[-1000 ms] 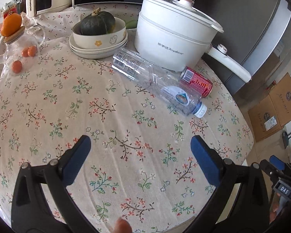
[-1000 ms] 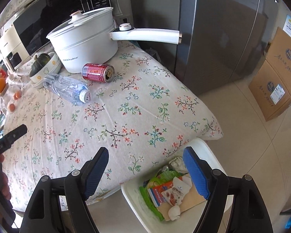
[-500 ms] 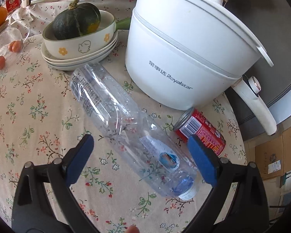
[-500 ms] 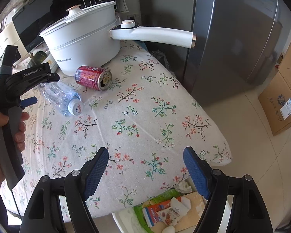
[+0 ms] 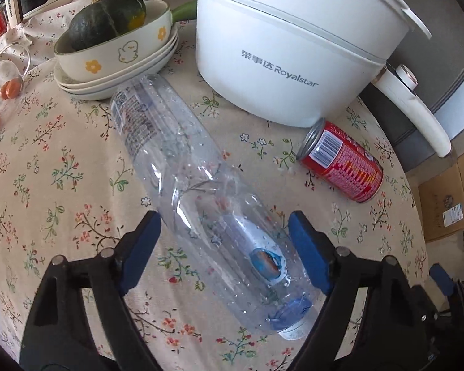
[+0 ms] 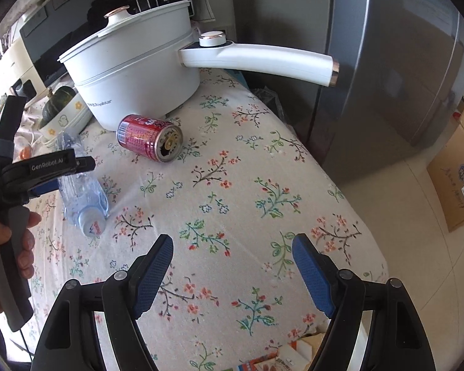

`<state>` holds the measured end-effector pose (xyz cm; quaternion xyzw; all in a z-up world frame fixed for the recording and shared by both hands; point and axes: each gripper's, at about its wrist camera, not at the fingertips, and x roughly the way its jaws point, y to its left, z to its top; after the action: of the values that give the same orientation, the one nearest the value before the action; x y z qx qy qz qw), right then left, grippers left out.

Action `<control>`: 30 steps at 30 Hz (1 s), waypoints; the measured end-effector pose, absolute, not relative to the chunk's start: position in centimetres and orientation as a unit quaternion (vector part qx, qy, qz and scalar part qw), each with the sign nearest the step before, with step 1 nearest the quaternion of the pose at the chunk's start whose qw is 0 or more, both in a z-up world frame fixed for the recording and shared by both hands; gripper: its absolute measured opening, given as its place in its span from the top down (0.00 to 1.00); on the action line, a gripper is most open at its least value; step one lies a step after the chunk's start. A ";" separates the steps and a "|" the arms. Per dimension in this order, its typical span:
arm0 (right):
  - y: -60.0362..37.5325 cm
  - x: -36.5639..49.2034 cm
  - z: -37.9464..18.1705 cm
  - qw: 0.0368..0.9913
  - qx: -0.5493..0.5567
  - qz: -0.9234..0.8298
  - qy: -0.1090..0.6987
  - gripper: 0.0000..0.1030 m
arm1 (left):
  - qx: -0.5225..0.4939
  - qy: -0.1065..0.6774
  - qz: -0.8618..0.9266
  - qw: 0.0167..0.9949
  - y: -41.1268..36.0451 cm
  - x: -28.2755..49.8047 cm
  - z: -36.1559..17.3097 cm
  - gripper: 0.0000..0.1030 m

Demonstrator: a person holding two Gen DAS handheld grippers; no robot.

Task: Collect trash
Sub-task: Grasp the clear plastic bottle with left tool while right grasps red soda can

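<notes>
The clear, empty plastic water bottle (image 5: pixel 201 191) lies on its side on the floral-clothed counter (image 5: pixel 62 170), its capped end pointing toward the left claw (image 5: pixel 224 238), whose blue pads are spread wide on either side of the bottle's lower body without touching it. Just beyond, the red drink can (image 5: pixel 340 160) lies on its side near the white electric cooking pot (image 5: pixel 287 46). The right claw (image 6: pixel 232 266) hangs spread and empty over the counter's near edge, above the partly visible bin of wrappers (image 6: pixel 281 361).

The thin, round bottle could likely squirm or roll out as the pads close, or crumple and slip; a skewed bite might nudge it into the can.

Half a second ago the left claw was farther back; it has since advanced to straddle the bottle. The right claw has also crept forward over the counter
</notes>
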<state>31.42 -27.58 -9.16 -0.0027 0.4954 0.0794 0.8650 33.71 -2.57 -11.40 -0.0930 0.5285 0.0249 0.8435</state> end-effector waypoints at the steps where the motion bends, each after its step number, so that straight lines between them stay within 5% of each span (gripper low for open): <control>1: -26.9 32.0 -9.2 0.867 -0.007 0.093 0.490 0.22 | -0.082 0.530 0.014 0.844 -2.0 33.0 -11.3 0.22; 5: -24.3 34.0 -9.5 0.875 -0.042 0.135 0.464 0.21 | -0.065 0.537 -0.019 0.841 1.1 30.3 -10.7 0.34; 24: -18.9 42.7 -13.6 0.864 -0.072 0.246 0.433 0.22 | -0.048 0.504 -0.028 0.862 6.8 29.3 -12.4 0.38; 30: -18.0 41.8 -13.9 0.865 -0.055 0.244 0.435 0.35 | -0.051 0.507 -0.025 0.860 7.1 28.0 -12.1 0.40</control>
<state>41.75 -18.02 -13.88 -0.0554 0.4352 0.2444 0.8648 27.96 7.12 -12.15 -0.0513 0.5075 -0.0249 0.8598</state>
